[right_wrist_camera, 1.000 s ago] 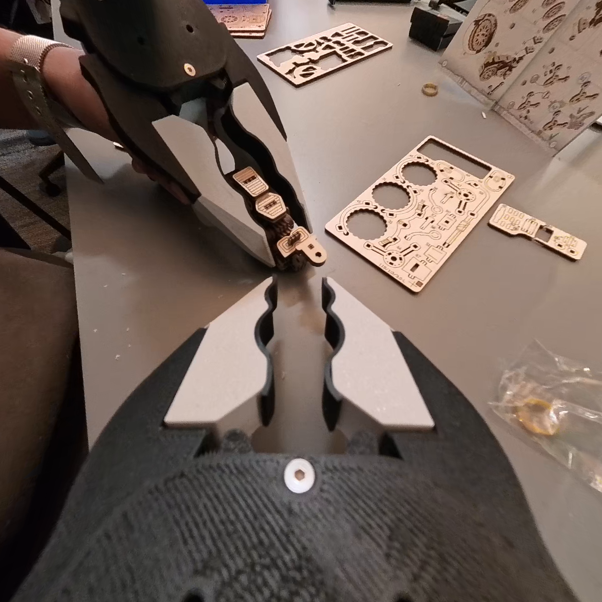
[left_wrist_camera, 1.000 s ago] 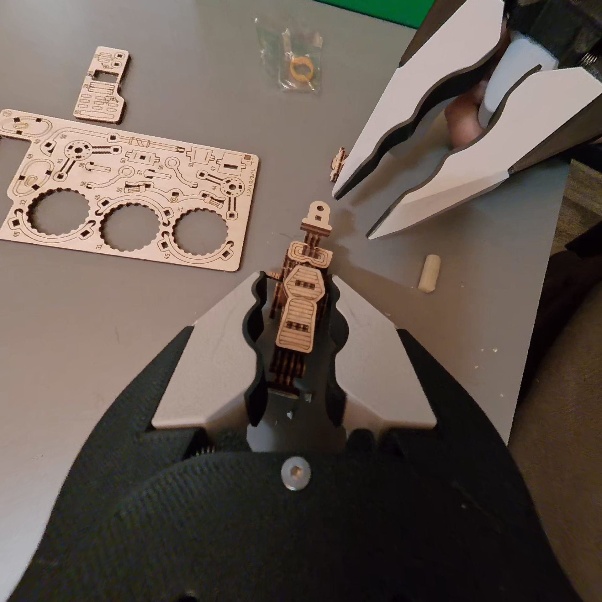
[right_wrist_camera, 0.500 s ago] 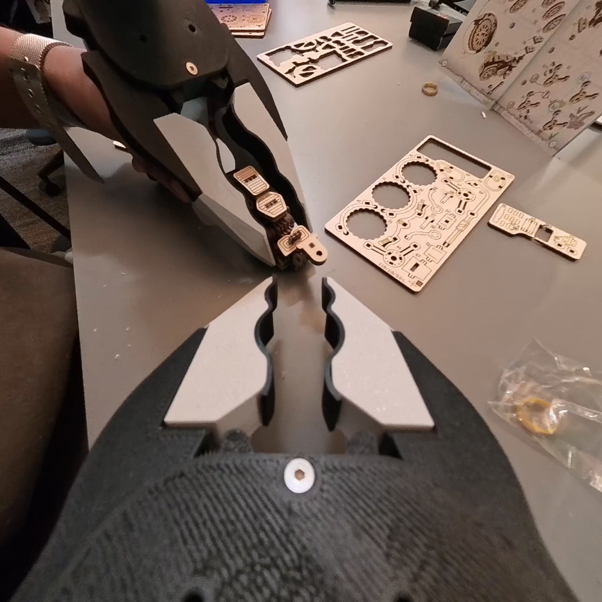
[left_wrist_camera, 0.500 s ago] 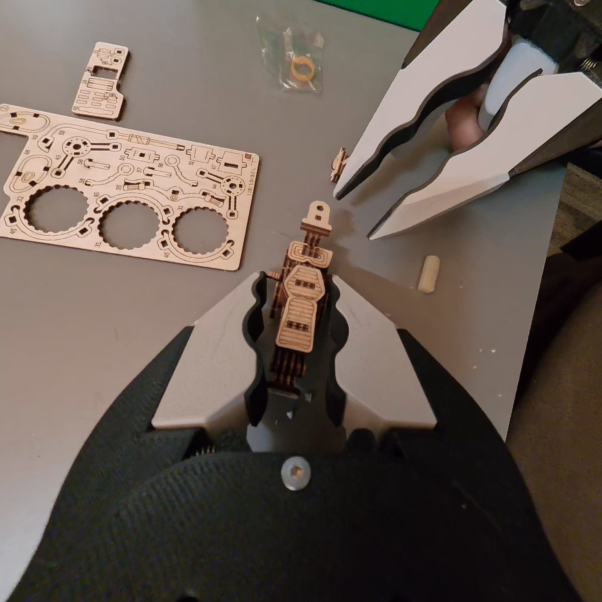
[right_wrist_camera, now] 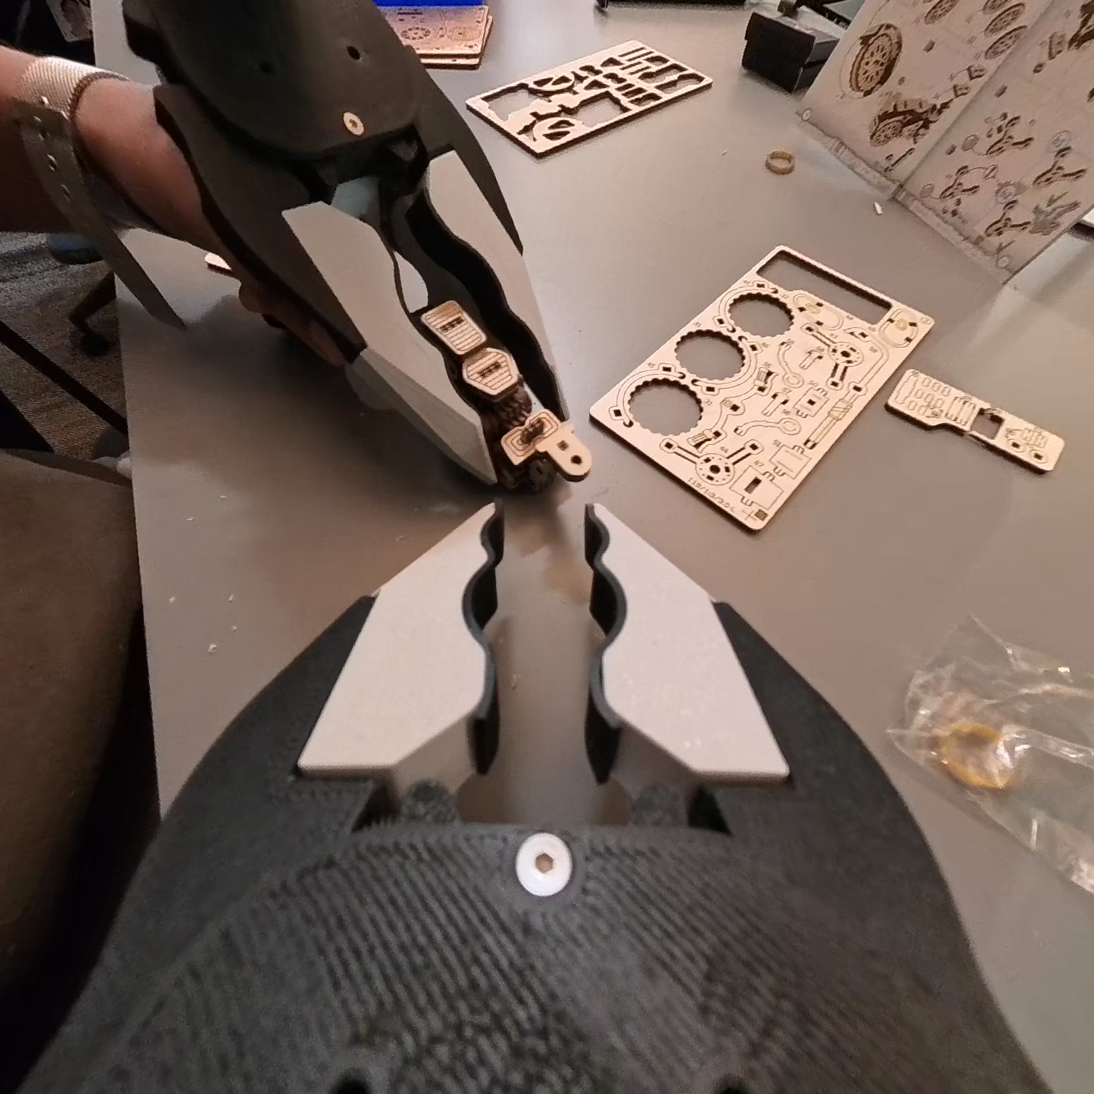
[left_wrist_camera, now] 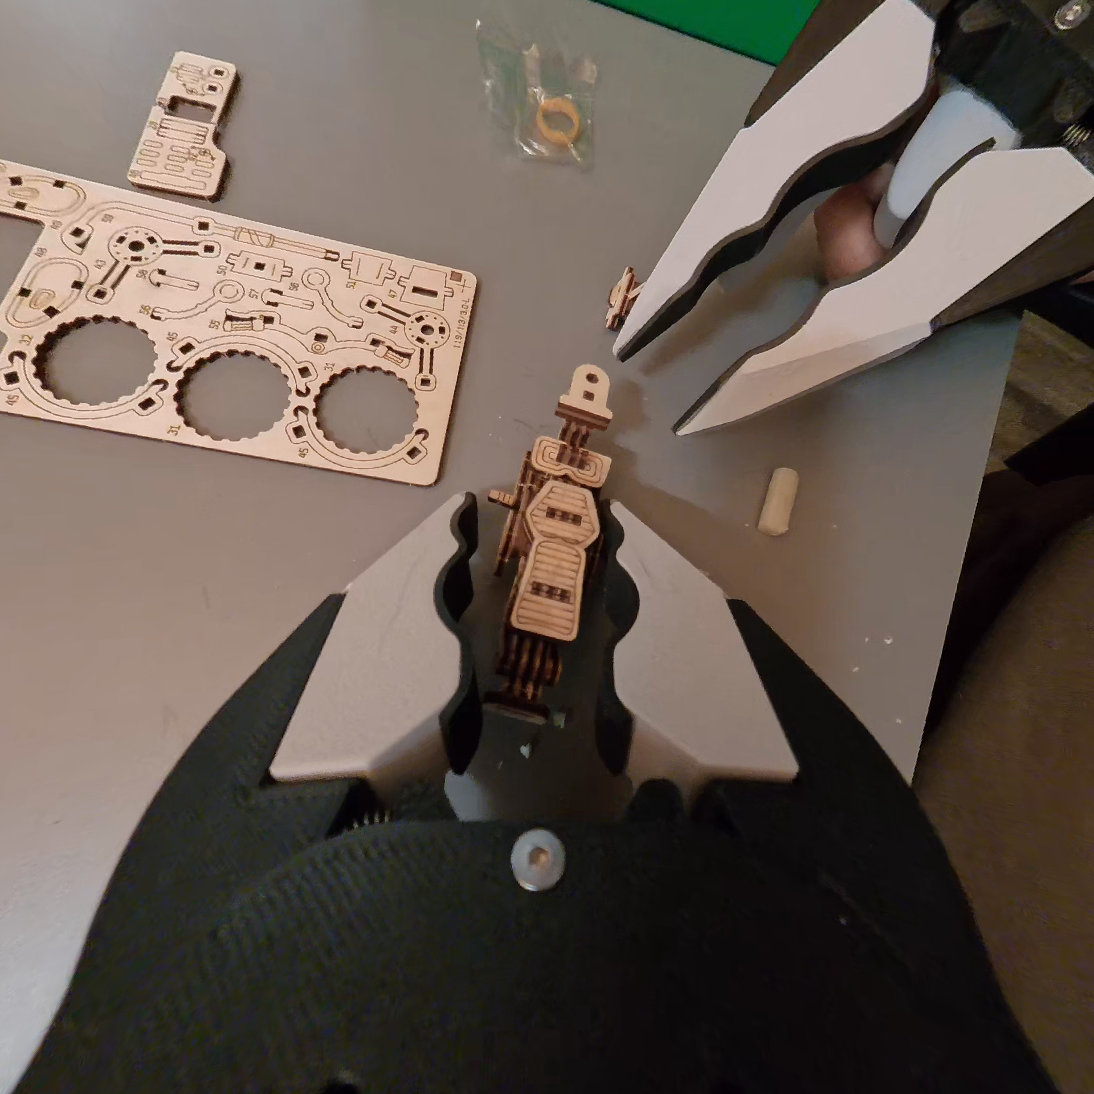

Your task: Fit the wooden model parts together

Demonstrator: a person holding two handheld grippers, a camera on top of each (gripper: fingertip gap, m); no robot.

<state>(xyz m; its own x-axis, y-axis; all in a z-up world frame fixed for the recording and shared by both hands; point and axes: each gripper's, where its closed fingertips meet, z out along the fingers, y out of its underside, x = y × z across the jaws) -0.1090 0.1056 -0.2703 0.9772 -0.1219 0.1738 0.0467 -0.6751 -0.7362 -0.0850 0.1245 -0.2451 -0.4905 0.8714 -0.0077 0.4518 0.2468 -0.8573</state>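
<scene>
The left tongs (left_wrist_camera: 536,515) are clamped on a small layered, pale laser-cut wooden model assembly (left_wrist_camera: 556,533), whose holed tab sticks out past the fingertips and whose lower end rests on the grey table (left_wrist_camera: 177,592). Facing them, just beyond that tab, the right tongs (right_wrist_camera: 541,512) stand open at a narrow gap and hold nothing.

My reading: the body is steadied while the next piece is still to be fetched. A tiny loose wooden piece (left_wrist_camera: 621,296) lies right beside the far finger of the right tongs; picking it up likely needs a slight shift sideways and a careful pinch, since it is thin.

Only the left wrist view shows that loose piece and a short cream cylinder (left_wrist_camera: 778,502). Only the right wrist view shows the assembly touching the table, plus further cut-out wooden sheets (right_wrist_camera: 586,95) far behind. Both show the pale wooden parts sheet with three toothed round holes (left_wrist_camera: 237,355).
</scene>
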